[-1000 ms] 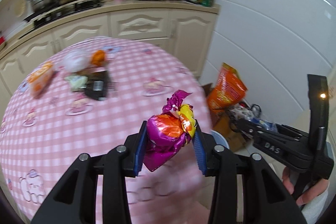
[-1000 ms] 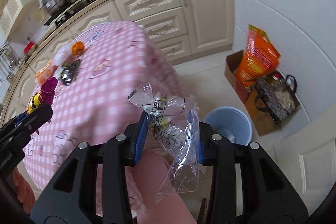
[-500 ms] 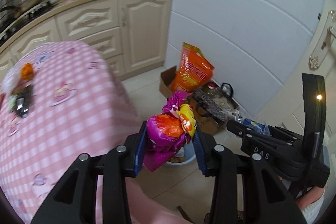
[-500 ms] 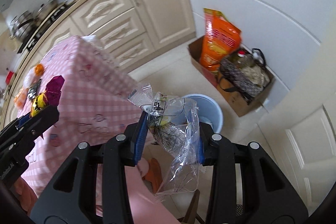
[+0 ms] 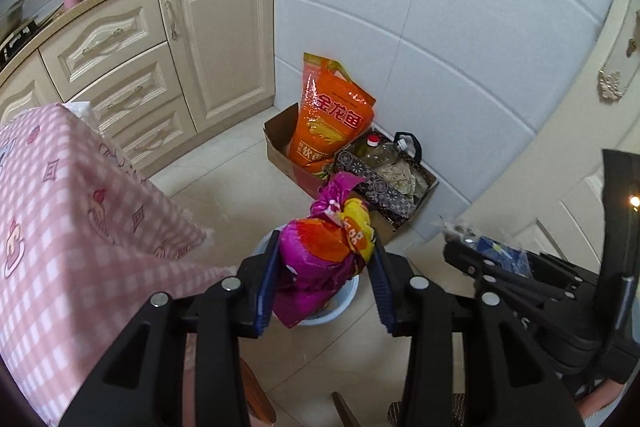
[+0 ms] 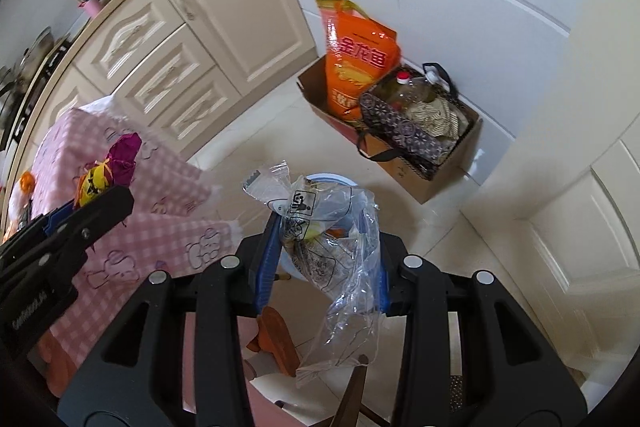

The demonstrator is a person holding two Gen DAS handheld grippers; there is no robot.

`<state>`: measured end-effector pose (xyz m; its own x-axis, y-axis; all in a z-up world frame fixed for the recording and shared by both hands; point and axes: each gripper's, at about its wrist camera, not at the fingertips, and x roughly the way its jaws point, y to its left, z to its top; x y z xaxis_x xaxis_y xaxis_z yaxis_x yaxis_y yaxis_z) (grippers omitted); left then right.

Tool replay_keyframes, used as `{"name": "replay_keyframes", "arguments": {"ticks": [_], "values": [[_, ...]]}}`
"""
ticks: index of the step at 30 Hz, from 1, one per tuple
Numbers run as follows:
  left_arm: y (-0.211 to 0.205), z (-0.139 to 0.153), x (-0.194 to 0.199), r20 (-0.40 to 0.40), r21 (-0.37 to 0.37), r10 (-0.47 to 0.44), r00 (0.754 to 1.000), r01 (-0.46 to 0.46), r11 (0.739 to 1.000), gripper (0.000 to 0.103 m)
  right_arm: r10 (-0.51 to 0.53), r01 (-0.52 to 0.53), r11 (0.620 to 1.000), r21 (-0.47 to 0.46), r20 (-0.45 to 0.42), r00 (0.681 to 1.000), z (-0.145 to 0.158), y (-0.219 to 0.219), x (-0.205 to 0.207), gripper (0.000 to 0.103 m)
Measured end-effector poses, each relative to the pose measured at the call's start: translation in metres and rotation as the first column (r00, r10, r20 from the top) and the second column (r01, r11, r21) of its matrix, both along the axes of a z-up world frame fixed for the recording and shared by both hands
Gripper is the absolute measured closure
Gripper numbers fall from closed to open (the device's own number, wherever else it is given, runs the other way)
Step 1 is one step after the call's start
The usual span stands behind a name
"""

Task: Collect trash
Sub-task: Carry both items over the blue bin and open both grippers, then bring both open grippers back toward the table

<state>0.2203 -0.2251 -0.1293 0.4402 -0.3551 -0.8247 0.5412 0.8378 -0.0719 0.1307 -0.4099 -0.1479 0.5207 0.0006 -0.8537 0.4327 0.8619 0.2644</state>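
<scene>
Left wrist view: the left gripper (image 5: 324,267) is clamped on a crumpled magenta-and-orange snack wrapper (image 5: 320,255), its blue pads (image 5: 266,283) pressing the wrapper from both sides. Directly behind and below the wrapper lies a pale blue bin (image 5: 340,301) on the tiled floor (image 5: 224,171); only parts of its rim show around the wrapper. To the left hangs the edge of a pink checked tablecloth (image 5: 80,219). At the right edge appears the right gripper (image 5: 480,255), seen side-on.

Right wrist view: the right gripper (image 6: 326,255) is closed on a clear plastic bag (image 6: 336,259) printed with black markings; the bag's loose tail hangs down on the near side of the jaws. The bin (image 6: 332,179) sits just beyond the bag, mostly hidden by it. What lies inside the bin cannot be made out. At the left, the left gripper (image 6: 96,203) with its wrapper (image 6: 120,159) stands in front of the tablecloth (image 6: 168,195).

Far side of the scene: a cardboard box (image 6: 424,179) against the white tiled wall (image 5: 460,27) holds an orange sack (image 6: 360,67) and a dark patterned bag (image 6: 404,131). Cream cabinets (image 5: 216,39) run along the far left.
</scene>
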Motion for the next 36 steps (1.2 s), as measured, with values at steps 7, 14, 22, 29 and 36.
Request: {"name": "replay_keyframes", "arguments": {"ticks": [7, 14, 22, 29, 36], "values": [[0.002, -0.012, 0.022, -0.01, 0.027, 0.031, 0.999, -0.031, 0.999, 0.039, 0.003, -0.003, 1.0, 0.0, -0.023, 1.0, -0.008, -0.003, 0.016, 0.062], [0.025, -0.01, 0.032, -0.005, 0.03, 0.084, 0.996, -0.084, 0.996, 0.039, 0.097, -0.097, 0.995, -0.005, 0.0, 0.995, -0.003, 0.015, 0.046, 0.059], [0.044, -0.007, 0.037, -0.01, 0.029, 0.129, 0.992, -0.129, 0.991, 0.037, 0.152, -0.151, 0.987, -0.049, 0.006, 0.988, 0.005, 0.035, 0.057, 0.027], [0.053, -0.006, 0.031, -0.005, 0.032, 0.136, 0.991, -0.136, 0.99, 0.037, 0.149, -0.15, 0.988, -0.039, -0.005, 0.989, 0.004, 0.04, 0.048, 0.027], [0.059, 0.004, 0.017, 0.01, 0.013, 0.131, 0.991, -0.132, 0.991, 0.034, 0.149, -0.148, 0.988, -0.051, 0.017, 0.989, 0.015, 0.047, 0.035, 0.027]]}}
